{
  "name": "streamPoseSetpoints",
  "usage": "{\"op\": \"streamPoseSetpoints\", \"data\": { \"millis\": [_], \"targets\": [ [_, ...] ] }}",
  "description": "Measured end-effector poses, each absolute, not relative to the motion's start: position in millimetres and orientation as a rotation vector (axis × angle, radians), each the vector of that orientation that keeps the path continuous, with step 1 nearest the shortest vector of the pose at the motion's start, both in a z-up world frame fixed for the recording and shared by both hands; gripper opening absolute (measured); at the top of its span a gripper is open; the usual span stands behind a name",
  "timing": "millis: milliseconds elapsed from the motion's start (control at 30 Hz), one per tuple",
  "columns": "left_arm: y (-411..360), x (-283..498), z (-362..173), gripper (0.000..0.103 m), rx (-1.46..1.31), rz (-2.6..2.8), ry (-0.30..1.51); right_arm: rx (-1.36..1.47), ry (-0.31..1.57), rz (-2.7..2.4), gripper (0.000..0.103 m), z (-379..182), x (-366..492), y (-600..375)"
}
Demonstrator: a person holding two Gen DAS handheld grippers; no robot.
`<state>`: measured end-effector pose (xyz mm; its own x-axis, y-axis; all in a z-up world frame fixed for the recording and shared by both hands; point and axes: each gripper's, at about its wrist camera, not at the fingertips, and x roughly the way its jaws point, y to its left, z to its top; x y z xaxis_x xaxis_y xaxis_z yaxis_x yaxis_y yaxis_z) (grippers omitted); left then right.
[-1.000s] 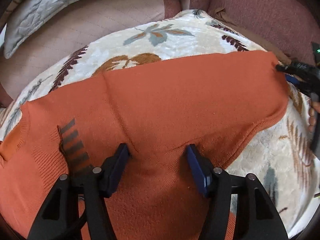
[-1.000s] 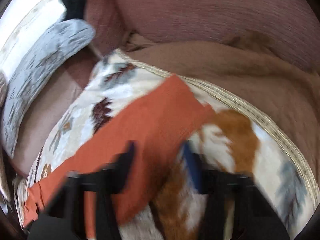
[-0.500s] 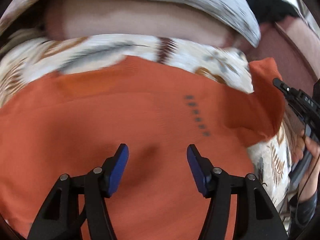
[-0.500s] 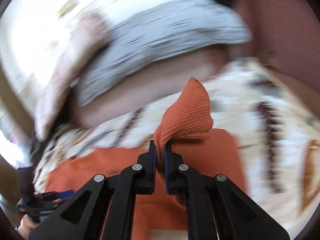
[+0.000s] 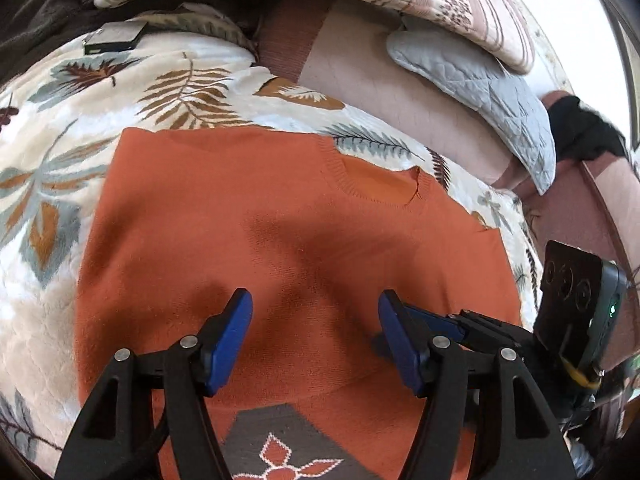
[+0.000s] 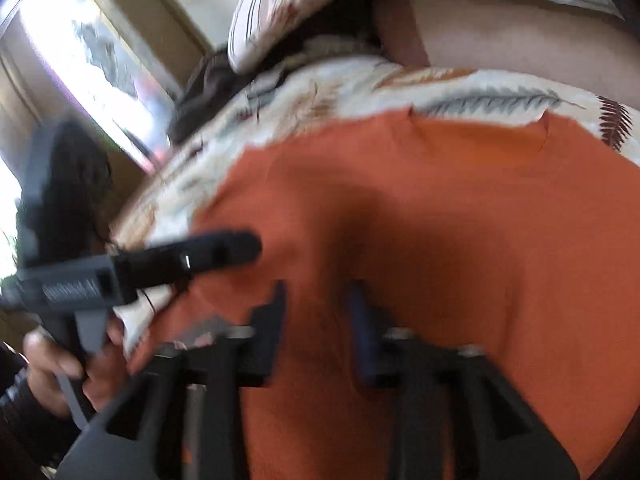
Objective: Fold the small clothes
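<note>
Leaf-print blanket bears orange sweater, beneath both parted hand-held grippers.

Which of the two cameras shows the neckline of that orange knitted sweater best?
The left wrist view: the orange knitted sweater's ribbed neckline is sharp and fully visible there. The right wrist view shows it only smeared by motion blur.

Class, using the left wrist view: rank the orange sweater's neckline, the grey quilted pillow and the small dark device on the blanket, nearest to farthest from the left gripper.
1. Neckline: just ahead of the left gripper, slightly right.
2. Grey quilted pillow: farther, upper right, beyond the blanket's edge.
3. Small dark device: far upper left on the blanket.
</note>
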<state>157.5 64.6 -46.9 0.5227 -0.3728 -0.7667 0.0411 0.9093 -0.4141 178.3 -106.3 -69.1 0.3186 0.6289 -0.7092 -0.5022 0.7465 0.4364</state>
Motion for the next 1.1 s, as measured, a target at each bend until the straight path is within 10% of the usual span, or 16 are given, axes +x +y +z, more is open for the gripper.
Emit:
{"op": "streamPoseSetpoints", "data": {
  "millis": [533, 600, 667, 767, 867, 1100],
  "targets": [
    [17.5, 184.4, -78.3, 0.058, -0.061, -0.205, 1.097, 0.312, 0.912, -0.027, 0.058, -38.5, 178.4, -344.9],
    [3.6, 181.8, -77.5, 0.047, 0.036, -0.195, 1.045, 0.363, 0.942, -0.037, 0.058, -49.2, 182.4, -355.7],
    [2.8, 182.0, -72.2, 0.007, 0.009, -0.208, 1.029, 0.372, 0.978, -0.056, 0.058, -58.9, 185.8, -360.3],
    [11.3, 177.0, -57.9, 0.006, -0.043, -0.208, 0.974, 0.365, 1.036, -0.065, 0.058, -73.9, 195.3, -365.9],
    [19.4, 170.2, -34.7, 0.006, -0.073, -0.200, 0.899, 0.432, 1.049, -0.016, 0.030, -84.6, 198.6, -369.2],
    [58.0, 156.7, -23.1, 0.006, -0.063, -0.074, 0.924, 0.336, 0.922, 0.076, 0.023, -52.4, 194.2, -337.3]
  ]
}}
